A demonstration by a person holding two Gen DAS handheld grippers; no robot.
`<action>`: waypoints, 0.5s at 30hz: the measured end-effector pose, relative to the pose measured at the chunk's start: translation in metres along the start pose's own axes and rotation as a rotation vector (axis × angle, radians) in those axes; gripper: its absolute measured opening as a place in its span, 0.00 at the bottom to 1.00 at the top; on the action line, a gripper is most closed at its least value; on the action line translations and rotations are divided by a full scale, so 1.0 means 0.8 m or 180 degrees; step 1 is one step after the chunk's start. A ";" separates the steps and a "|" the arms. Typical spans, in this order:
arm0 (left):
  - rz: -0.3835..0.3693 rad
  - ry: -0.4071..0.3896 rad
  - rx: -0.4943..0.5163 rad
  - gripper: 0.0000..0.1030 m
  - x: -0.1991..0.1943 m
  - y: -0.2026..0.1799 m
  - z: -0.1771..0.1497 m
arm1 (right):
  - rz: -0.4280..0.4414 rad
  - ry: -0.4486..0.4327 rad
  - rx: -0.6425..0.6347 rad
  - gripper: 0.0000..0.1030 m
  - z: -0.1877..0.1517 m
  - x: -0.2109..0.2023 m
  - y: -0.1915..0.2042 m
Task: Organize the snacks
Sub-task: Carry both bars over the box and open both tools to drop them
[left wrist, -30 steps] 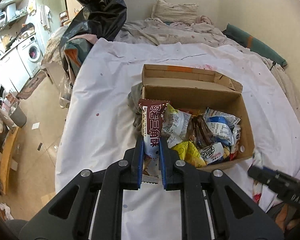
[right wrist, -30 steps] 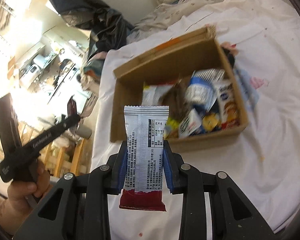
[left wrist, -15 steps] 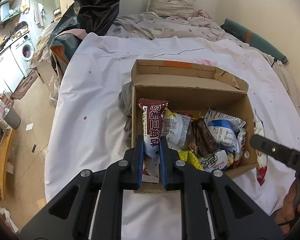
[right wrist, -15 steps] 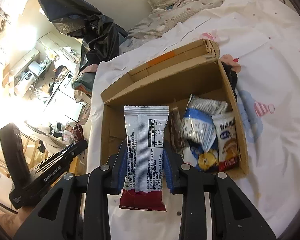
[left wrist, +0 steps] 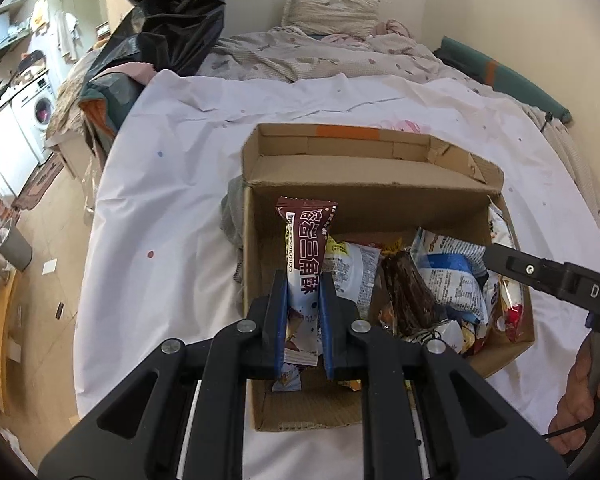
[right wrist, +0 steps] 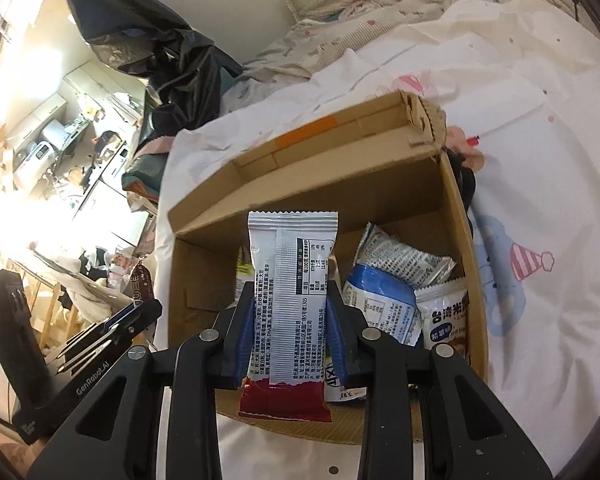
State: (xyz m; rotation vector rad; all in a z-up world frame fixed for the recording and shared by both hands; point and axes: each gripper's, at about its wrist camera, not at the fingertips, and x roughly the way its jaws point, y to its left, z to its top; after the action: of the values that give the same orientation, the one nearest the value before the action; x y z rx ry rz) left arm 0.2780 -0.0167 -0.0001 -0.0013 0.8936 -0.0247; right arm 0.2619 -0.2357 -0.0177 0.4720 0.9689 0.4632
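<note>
A white sheet [left wrist: 172, 184] covers the bed, and on it sits an open cardboard box [left wrist: 364, 196], its flap standing up along the far side. Inside the box, loose snack packets [left wrist: 448, 276] are heaped toward the right, while the left part of the floor is bare cardboard. The left gripper [left wrist: 303, 312] is above the near-left part of the box, its jaws drawn narrow and clamped on a brown bar [left wrist: 306, 248] that stands upright between the blue pads, the brown end far and the pale end near. The right gripper [right wrist: 290, 320] hangs over the near edge of the box from the other side, its jaws set a little wider and closed on a silver packet [right wrist: 290, 292], printed back facing the camera, its red end hanging near. In the left wrist view, the right gripper's black tip reaches in over the right side of the box, with a hand [left wrist: 580, 404] below it.
</note>
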 end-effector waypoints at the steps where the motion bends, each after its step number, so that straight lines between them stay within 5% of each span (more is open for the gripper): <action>1: -0.0008 0.0005 0.0010 0.12 0.003 -0.001 -0.002 | -0.0011 0.0011 0.0007 0.33 -0.001 0.002 -0.001; 15: -0.0218 0.0338 -0.0014 0.13 0.043 -0.015 -0.006 | -0.0048 0.0165 0.0107 0.35 -0.009 0.031 -0.013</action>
State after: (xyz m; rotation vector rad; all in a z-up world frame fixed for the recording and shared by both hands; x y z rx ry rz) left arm 0.2958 -0.0291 -0.0298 -0.0350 0.9997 -0.0873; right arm 0.2691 -0.2291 -0.0438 0.4846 1.0307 0.4482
